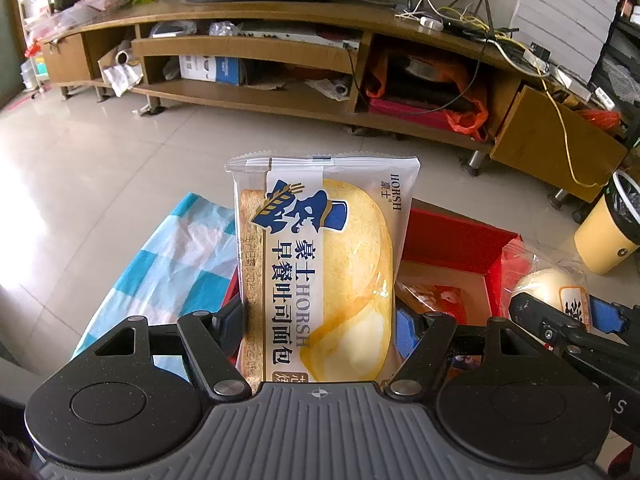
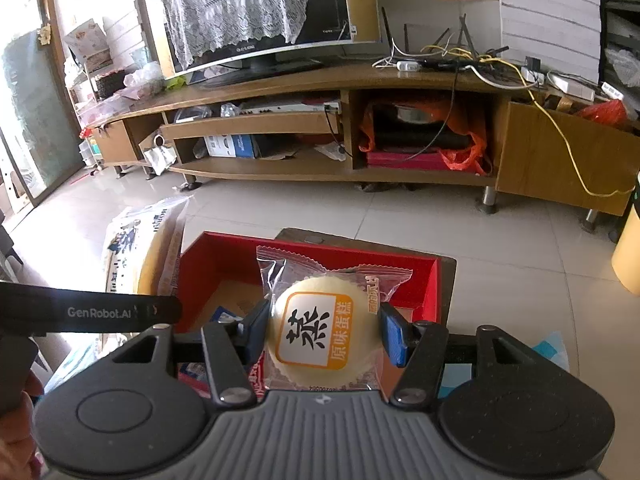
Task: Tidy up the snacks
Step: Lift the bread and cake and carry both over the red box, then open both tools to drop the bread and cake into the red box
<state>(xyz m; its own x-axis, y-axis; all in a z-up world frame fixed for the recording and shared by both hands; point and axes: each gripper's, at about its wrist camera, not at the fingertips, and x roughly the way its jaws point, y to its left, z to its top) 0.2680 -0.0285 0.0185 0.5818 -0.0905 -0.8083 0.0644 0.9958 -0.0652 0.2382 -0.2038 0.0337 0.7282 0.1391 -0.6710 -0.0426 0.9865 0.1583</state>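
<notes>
Left gripper (image 1: 320, 320) clamped on upright bread packet (image 1: 320, 264); right gripper (image 2: 324, 332) on steamed cake (image 2: 320, 336). Red box (image 2: 304, 256) lay just beyond both, frame centre, nearer the right.

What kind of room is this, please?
Most likely a home living room: a television stands on a long wooden cabinet with cluttered shelves, a router and cables sit on top, and the floor is tiled.

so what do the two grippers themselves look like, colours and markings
Both look alike: a ribbed grey body, black round-lobed side plates, black linkage bars with silver pivot pins, and blue finger pads. The left gripper has a small crosshair mark on the grey body; its side bar reads "GenRobot.AI" in the right wrist view. The right gripper matches.
</notes>
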